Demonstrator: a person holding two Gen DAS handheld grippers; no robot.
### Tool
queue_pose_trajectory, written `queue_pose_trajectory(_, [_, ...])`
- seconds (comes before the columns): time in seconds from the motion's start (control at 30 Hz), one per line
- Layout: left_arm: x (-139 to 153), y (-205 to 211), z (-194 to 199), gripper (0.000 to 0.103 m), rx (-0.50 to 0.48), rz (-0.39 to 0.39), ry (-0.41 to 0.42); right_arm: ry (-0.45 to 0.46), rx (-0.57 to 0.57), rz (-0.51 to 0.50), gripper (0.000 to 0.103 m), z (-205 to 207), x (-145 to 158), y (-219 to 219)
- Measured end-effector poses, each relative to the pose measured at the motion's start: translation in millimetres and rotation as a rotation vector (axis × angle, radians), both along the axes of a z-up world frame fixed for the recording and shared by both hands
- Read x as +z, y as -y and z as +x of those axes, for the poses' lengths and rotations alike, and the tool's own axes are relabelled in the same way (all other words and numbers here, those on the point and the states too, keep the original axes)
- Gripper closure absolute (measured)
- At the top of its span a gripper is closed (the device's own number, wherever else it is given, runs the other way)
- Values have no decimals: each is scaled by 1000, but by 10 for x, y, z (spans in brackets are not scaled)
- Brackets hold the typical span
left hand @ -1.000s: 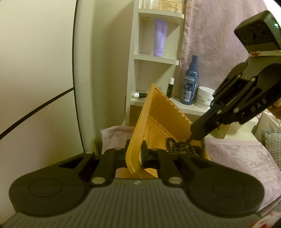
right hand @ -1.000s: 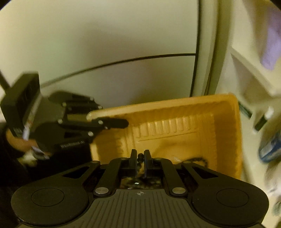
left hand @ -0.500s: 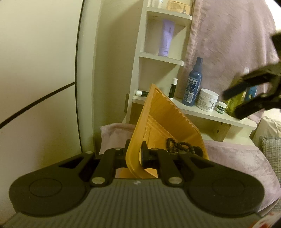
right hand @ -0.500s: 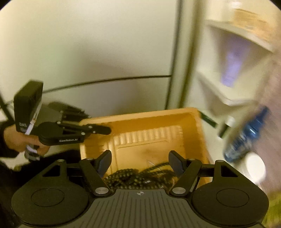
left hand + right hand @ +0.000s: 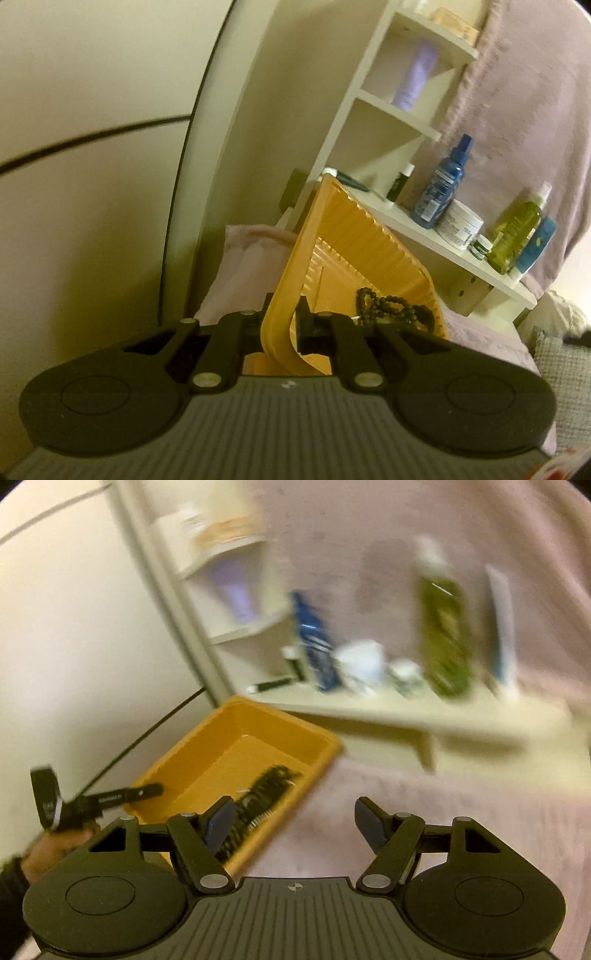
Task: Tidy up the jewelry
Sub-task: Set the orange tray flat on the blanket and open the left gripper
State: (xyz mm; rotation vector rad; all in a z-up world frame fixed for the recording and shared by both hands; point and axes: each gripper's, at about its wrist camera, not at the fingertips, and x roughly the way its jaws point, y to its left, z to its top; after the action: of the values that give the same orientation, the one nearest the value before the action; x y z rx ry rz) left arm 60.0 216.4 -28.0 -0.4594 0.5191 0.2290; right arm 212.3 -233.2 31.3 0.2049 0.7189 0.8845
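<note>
My left gripper (image 5: 282,321) is shut on the rim of an orange plastic tray (image 5: 354,243) and holds it tilted. A dark beaded necklace (image 5: 391,310) lies heaped in the tray's low corner. In the right wrist view the same tray (image 5: 207,768) shows at lower left with the beads (image 5: 266,786) inside, and the left gripper (image 5: 147,792) grips its near-left rim. My right gripper (image 5: 293,825) is open and empty, off the tray's right side above pink fabric.
A white shelf unit (image 5: 424,229) stands behind the tray with a blue spray bottle (image 5: 439,188), a white jar (image 5: 460,229), a green bottle (image 5: 517,232) and a purple tube (image 5: 413,81). Pink fabric (image 5: 443,805) covers the surface. A cream wall (image 5: 92,184) is at the left.
My right gripper let go of the beaded necklace into the tray, opened wide and pulled back to the right. The left gripper kept its hold on the tray rim.
</note>
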Motion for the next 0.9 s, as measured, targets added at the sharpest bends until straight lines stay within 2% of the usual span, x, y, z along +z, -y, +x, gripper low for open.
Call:
queue_pose_trajectory(0.27, [-230,-284,27,95,-4,-139,-45,-172,-206,65,31,-407,-476,436])
queue_pose_trajectory(0.37, [-274,-327,33,95,-11,-163,-62,-212,-249,90,31,-535,-581,508])
queue_pose_trajectory(0.43, [-303,-339,41,89,-14,-184,-68,-222,-261,89,31,-586,-618,505])
queue_pose_trajectory(0.5, [-317,-340,32,75,-10,-195,-70,-226,-263,91,31,-642,-625,511])
queue_pose_trajectory(0.57, [-302,-342,-4,67,-5,-195,-61,-232,-267,100,31,-678,-643,500])
queue_pose_trajectory(0.7, [-232,-378,-62,62,19,-189,-57,-236,-267,104,31,-685,-664,432])
queue_pose_trajectory(0.8, [-127,-377,-137,51,41,-149,-45,-221,-263,109,31,-690,-630,396])
queue_pose_trajectory(0.9, [-2,-338,-210,48,48,-93,-41,-209,-270,130,31,-721,-584,384])
